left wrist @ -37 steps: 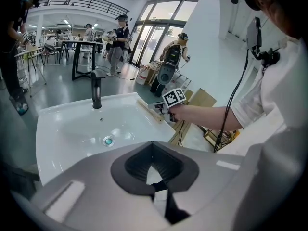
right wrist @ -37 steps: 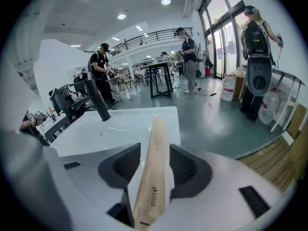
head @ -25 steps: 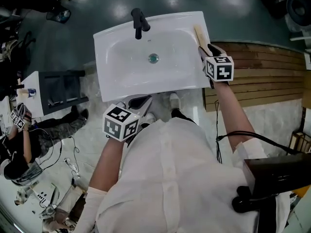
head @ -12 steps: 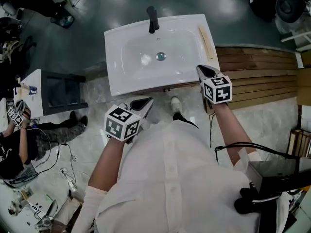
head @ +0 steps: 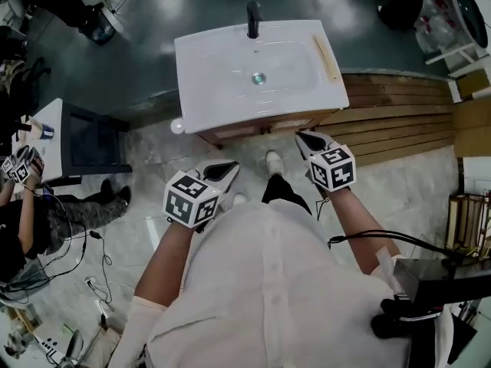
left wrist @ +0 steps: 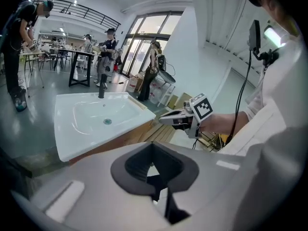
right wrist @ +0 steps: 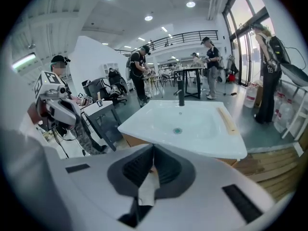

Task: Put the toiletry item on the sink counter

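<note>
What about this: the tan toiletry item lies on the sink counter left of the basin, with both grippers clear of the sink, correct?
Wrong side: the head view shows the tan toiletry item on the sink counter right of the basin. Both the left gripper and right gripper are clear of the sink.

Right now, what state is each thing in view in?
sink counter, basin empty.
faucet, no water seen running.
toiletry item, lying flat on the counter's right rim.
left hand-held gripper, shut, empty.
right hand-held gripper, jaws just closed, shut, nothing between them.
</note>
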Demonstrator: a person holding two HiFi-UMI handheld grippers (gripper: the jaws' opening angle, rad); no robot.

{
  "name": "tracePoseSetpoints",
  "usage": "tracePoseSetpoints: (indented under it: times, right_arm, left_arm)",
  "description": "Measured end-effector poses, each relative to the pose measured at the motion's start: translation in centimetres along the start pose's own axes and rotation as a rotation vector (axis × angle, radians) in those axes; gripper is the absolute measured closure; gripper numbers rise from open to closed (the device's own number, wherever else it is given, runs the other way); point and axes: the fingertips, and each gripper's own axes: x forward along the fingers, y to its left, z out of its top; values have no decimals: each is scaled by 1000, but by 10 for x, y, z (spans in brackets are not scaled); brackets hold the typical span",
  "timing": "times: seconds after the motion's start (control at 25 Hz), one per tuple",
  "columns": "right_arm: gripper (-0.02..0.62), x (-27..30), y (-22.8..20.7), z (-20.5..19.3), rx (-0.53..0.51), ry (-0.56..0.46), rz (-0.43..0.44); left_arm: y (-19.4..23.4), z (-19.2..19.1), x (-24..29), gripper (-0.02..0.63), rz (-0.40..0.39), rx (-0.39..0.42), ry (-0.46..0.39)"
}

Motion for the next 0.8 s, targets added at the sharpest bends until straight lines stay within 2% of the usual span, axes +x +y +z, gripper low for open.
tracePoseSetpoints:
  times: [0.4, 0.8]
  right_arm:
    - [589, -32, 72, -33, -15, -3, 26]
    - [589, -46, 115, -35, -66, -21, 41]
  left_arm:
    - [-31, -42, -23, 600, -28, 14, -16]
    - [-50, -45, -31, 600, -63, 66, -16]
